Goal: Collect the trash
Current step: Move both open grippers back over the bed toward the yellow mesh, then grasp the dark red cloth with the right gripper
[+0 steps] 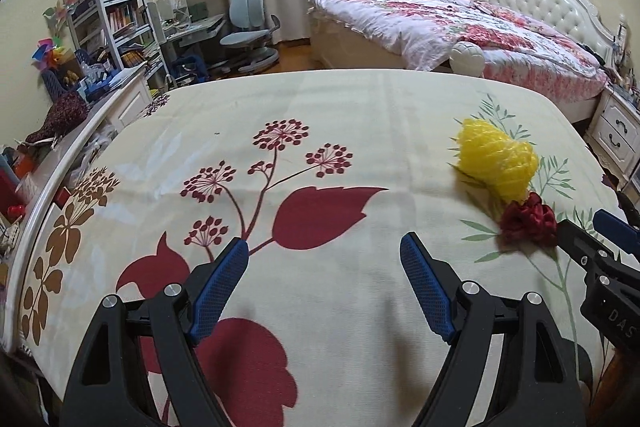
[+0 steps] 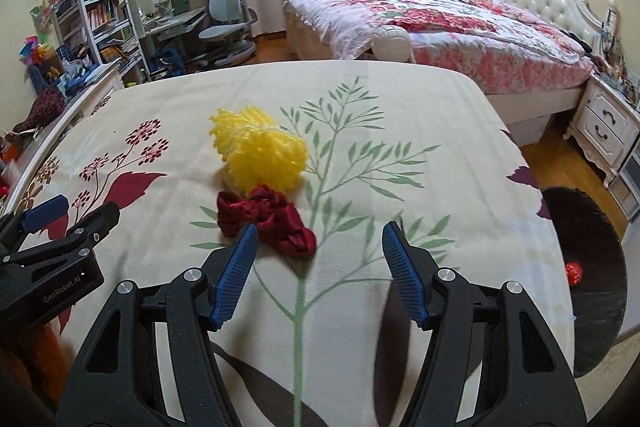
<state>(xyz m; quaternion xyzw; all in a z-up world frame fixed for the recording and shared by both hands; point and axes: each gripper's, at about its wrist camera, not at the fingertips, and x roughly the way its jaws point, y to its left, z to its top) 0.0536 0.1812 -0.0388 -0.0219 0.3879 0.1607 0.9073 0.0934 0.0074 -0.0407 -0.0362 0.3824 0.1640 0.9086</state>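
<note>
The left gripper [image 1: 324, 257] is hanging over a cream bedspread with printed red and green plants [image 1: 360, 115], and its two blue tongs are sitting wide apart with nothing between them. The right gripper [image 2: 316, 247] is doing the same, with its tongs spread wide too and holding nothing. A crumpled dark red ribbon-like scrap [image 2: 266, 223] is lying on the bedspread, just past the tip of the right gripper's left tong. In the right wrist view its long side is running from 10 o'clock down to 4 o'clock. A bumpy yellow foam net ball [image 2: 258, 151] is sitting right behind it at 12 o'clock, touching it, and its frilly end is pointing to 11 o'clock. In the left wrist view both pieces are lying at 2 o'clock. A round dark bin with a small red thing inside [image 2: 588, 267] is waiting at 3 o'clock, beside the bedspread's edge.
</note>
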